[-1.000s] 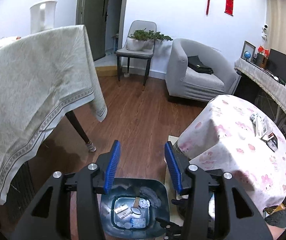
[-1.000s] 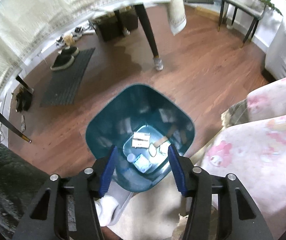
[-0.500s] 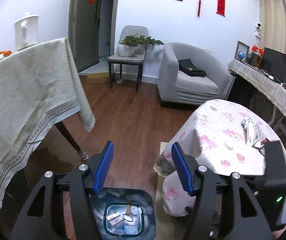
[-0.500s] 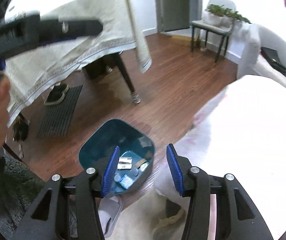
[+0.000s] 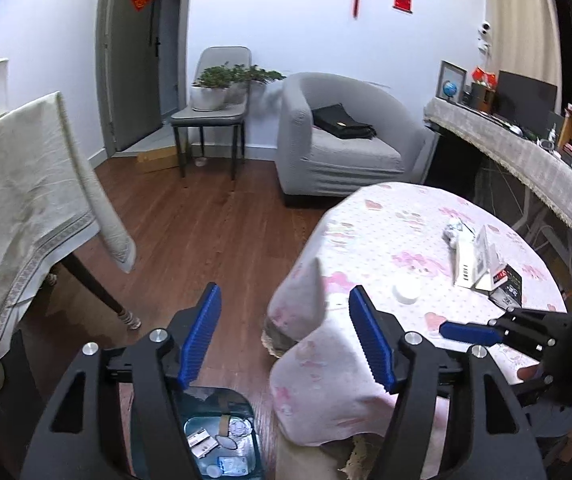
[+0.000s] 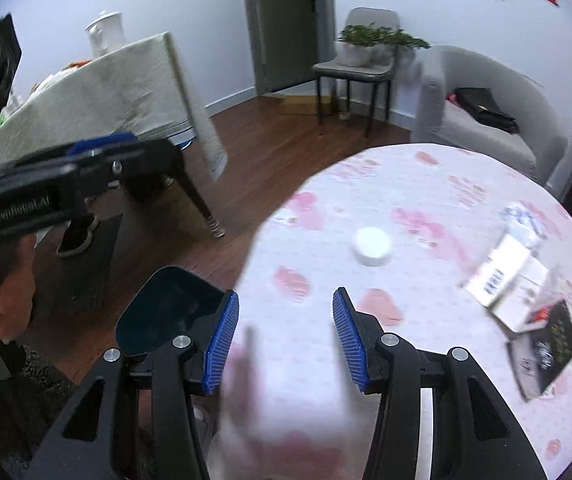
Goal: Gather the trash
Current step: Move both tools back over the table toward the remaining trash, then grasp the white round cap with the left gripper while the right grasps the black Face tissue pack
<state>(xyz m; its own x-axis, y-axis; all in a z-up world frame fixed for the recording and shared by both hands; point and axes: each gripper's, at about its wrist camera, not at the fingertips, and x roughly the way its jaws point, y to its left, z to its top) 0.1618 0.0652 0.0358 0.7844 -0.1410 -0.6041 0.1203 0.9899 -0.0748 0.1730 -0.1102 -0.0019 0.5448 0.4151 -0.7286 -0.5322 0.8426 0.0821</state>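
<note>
A teal trash bin (image 5: 221, 436) stands on the floor beside the round table, with several scraps inside; it also shows in the right wrist view (image 6: 169, 312). On the pink-patterned tablecloth (image 6: 426, 208) lie a white round lid (image 6: 373, 246), white barcode boxes (image 6: 502, 280), a black packet (image 6: 546, 352) and a crumpled wrapper (image 6: 524, 220). The lid (image 5: 406, 291) and boxes (image 5: 476, 264) also show in the left wrist view. My left gripper (image 5: 283, 338) is open and empty above the bin and table edge. My right gripper (image 6: 283, 340) is open and empty over the table's near edge.
A second table with a beige cloth (image 5: 17, 200) stands to the left. A grey armchair (image 5: 346, 148) and a chair with potted plants (image 5: 213, 108) stand at the back. A cluttered sideboard (image 5: 526, 152) runs along the right. A dark mat with shoes (image 6: 81, 248) lies on the floor.
Both grippers have risen from over the bin and swung toward the round table. The tabletop trash has come into the right wrist view. Both stay open and empty.
</note>
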